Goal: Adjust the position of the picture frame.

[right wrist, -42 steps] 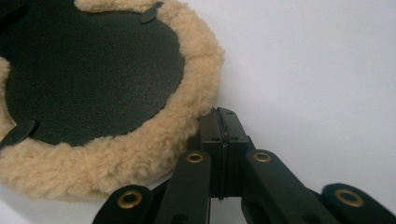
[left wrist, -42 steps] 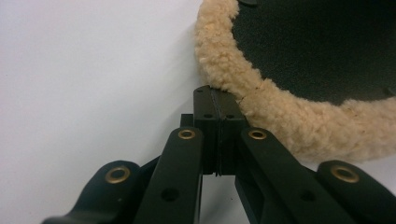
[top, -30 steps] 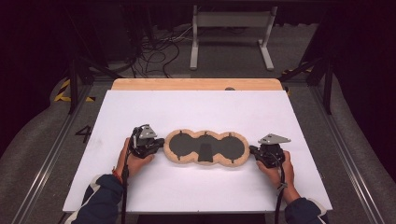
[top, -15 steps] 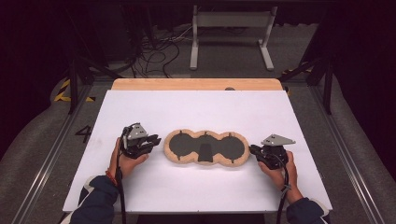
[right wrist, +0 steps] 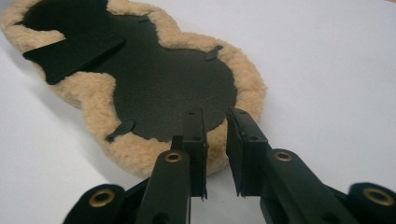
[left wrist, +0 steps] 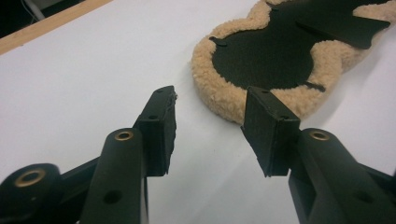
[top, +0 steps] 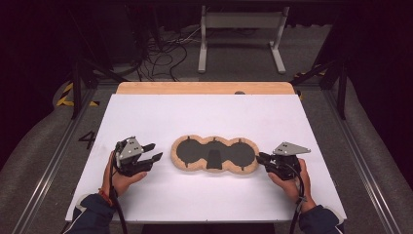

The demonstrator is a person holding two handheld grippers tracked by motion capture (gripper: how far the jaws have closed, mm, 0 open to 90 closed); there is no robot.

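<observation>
A fleece pad (top: 214, 154), tan-edged with black centre panels, lies flat near the middle of the white table (top: 204, 114).

Left gripper (top: 150, 152): just beside the pad's left end, clear of it. Its jaws have just been opening and now stand spread, with nothing between them. In the left gripper view the pad (left wrist: 280, 60) lies ahead and to the right of the gripper (left wrist: 210, 114), with bare table between.

Right gripper (top: 260, 157): at the pad's right end. Its jaws have just been opening and stand slightly parted. In the right gripper view the gripper (right wrist: 215, 119) hangs over the pad's fleece edge (right wrist: 243, 79); the pads do not press on it.

Surroundings: a wooden board (top: 204, 88) borders the table's far edge. Beyond it, on the floor, lie loose cables (top: 165, 51) and a grey metal stand (top: 241, 36). Rails (top: 51, 161) run along both sides of the table. Nothing else lies on the table near the pad or the grippers.
</observation>
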